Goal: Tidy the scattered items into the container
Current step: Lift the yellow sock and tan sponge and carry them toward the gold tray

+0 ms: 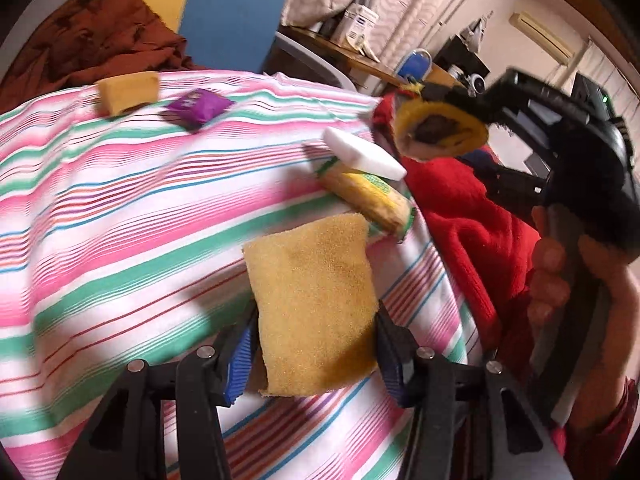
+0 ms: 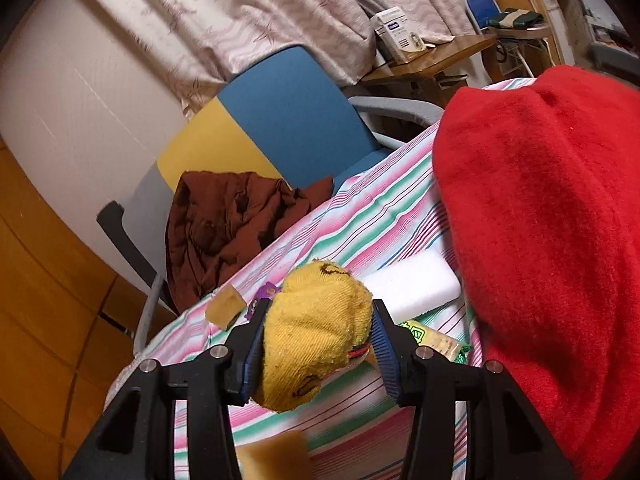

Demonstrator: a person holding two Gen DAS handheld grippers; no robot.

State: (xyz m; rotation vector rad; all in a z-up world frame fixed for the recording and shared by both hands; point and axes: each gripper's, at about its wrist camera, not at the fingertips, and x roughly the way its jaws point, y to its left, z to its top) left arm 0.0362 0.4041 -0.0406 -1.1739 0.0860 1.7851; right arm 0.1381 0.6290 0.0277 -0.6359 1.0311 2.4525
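Left wrist view first: a yellow sponge (image 1: 316, 312) sits right up close between the blue pads of the left gripper (image 1: 316, 344). The pads look to be touching its sides, so it's taken as gripped, though things are a bit blurry. Beyond it, on the striped cloth (image 1: 120, 208), a wrapped snack bar (image 1: 372, 196) and a white block (image 1: 364, 154) are seen near the cloth's right edge, just beside a red fabric heap (image 1: 472, 232). A smaller sponge piece (image 1: 128, 90) and a purple packet (image 1: 198, 106) lie by the far edge. No container can be made out.

Right wrist view: a balled-up yellow sock (image 2: 316, 332) is clamped between the pads of the right gripper (image 2: 316, 344), held over the cloth. The white block (image 2: 412, 286) is seen behind it, touching the red heap (image 2: 540, 220).
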